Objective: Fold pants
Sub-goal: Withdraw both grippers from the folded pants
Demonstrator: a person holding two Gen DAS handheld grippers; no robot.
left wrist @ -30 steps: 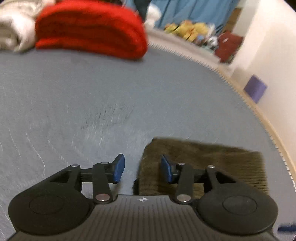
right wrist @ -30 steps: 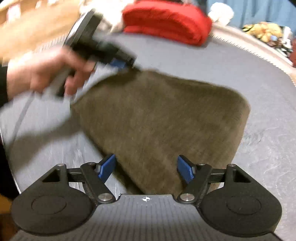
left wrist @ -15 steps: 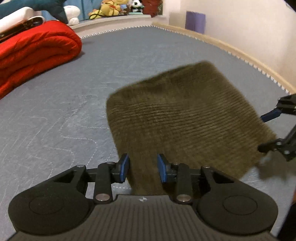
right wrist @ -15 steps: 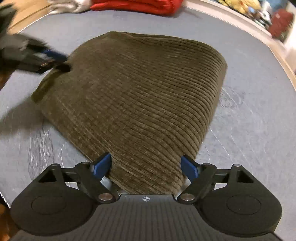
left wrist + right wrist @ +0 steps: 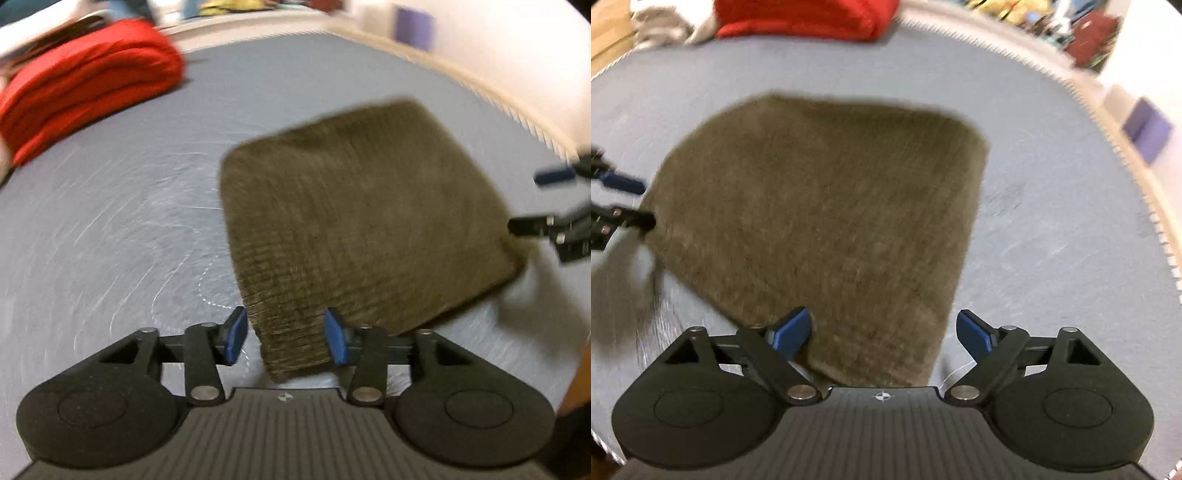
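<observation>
Left tool (image 5: 282, 336) stood part-open, jaws just widened, pants' near corner between its pads but unpinched; right tool (image 5: 882, 334) stood wide, jaws also just widened, straddling the other near corner without gripping. Pants (image 5: 827, 221) lay as a compact brown corduroy rectangle on the grey bed (image 5: 1052, 229), running toward 12 o'clock; folding judged essentially complete, release under way. No containers seen; red bedding (image 5: 85, 85) at 10 o'clock.
</observation>
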